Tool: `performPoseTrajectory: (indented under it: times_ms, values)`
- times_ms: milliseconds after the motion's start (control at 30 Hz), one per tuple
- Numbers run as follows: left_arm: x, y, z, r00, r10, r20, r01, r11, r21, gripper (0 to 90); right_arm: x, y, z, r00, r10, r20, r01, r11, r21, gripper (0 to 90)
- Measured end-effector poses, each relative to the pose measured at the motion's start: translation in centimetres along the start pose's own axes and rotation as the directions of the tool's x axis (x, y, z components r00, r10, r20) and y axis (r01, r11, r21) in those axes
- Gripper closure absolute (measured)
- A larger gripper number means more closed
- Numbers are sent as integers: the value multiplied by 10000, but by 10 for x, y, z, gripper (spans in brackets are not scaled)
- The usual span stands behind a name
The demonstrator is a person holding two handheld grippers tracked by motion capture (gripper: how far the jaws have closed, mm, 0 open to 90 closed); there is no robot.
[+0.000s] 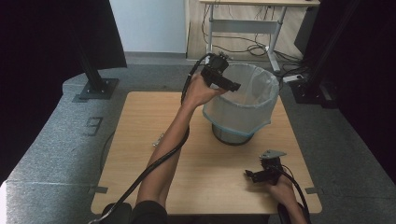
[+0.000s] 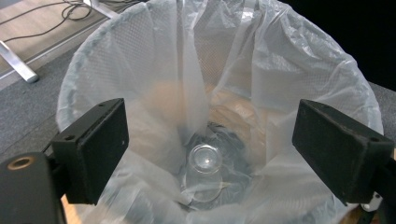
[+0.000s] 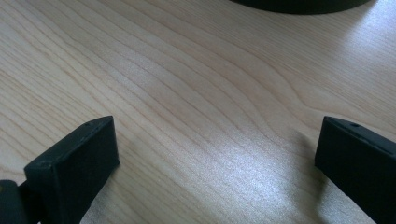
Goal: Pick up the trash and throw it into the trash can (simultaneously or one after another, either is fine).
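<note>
- Clear plastic cup (image 2: 204,170) lies at bottom of white-lined bin (image 1: 243,100).
- Left gripper (image 1: 223,77) over bin rim, jaws wide, empty.
- Right gripper (image 1: 259,175) low on wooden table (image 1: 140,140), jaws wide, empty.

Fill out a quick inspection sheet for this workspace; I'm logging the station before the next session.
Surface: wooden table, mostly bare.
Job's things: waste bin lined with a translucent bag, standing toward the table's far side; a clear plastic cup lies at the bottom of the bag.
Clutter: one small object near the table's left edge, too small to identify.
Grippers: left gripper held above the bin's rim, jaws apart, holding nothing; right gripper low over the table's near right, jaws apart, holding nothing.
Cables: a black cable trails from the left gripper along the forearm.
Surroundings: grey carpet, black stand, a desk with loose wires behind.
</note>
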State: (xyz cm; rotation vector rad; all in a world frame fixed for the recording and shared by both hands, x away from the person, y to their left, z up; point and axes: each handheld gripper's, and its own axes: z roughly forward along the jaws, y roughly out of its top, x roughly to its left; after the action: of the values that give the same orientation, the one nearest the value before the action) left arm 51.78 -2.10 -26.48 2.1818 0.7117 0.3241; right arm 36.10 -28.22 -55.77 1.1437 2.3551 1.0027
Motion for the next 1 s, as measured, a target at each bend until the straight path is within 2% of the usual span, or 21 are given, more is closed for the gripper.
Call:
performPoseTrajectory:
  times_ms: [500,1000]
  values:
    - [15,-20,-31,9996,-205,-218,202,9997,-133,91,0,0,0,10000,-14,3,14,10000,19,0]
    - [30,-50,-53,9980,-531,-356,520,9982,-311,9,0,0,0,10000,-34,46,34,10000,31,0]
